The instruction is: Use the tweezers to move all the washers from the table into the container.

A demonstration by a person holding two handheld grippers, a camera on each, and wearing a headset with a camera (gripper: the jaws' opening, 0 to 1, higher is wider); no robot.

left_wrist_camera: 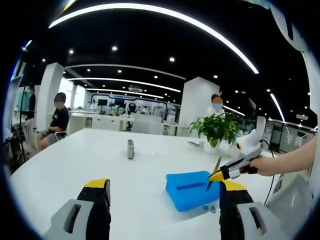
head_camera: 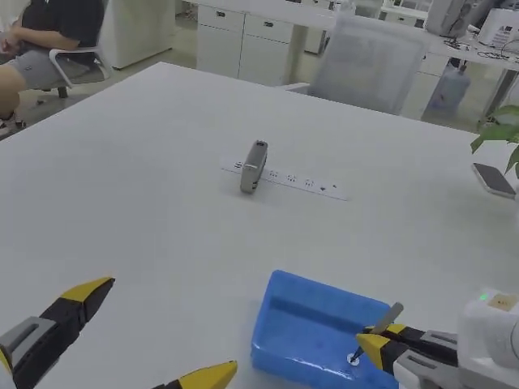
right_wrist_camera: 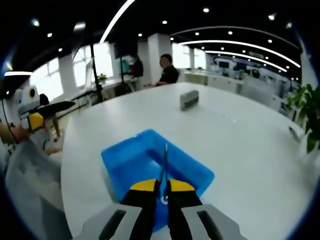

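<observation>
Head view first: we've got the blue container (head_camera: 272,340) down at 5 o'clock on the white table (head_camera: 146,186). The right gripper (head_camera: 375,337) comes in from 4 o'clock, clamped tight on the tweezers (head_camera: 393,312). The tweezers' low end sits over the container's near right corner, and there's a tiny ring there that we reckon is a washer (head_camera: 354,359) pinched in the tip. It's too small to swear to, and we can't tell how far apart the tips are. The left gripper (head_camera: 166,328) hangs at 7 o'clock, jaws spread wide, nothing in them. A power strip (head_camera: 292,178) lies at 12 o'clock from the container, well apart. Left gripper view: those wide-open jaws frame the container (left_wrist_camera: 182,202), and the tweezers (left_wrist_camera: 214,170) point down into it. Two more washers (left_wrist_camera: 209,208) lie on the table just beside the container's wall at 5 o'clock. Right gripper view: the jaws are squeezed right onto the tweezers (right_wrist_camera: 164,160), with the container (right_wrist_camera: 120,172) straight ahead. Our take is that we're at the drop-off step. The next move calls for easing the squeeze a touch so the tips spring apart and the washer falls inside. After that it's over to the loose ones, which probably want a low, flat approach to catch an edge.
</observation>
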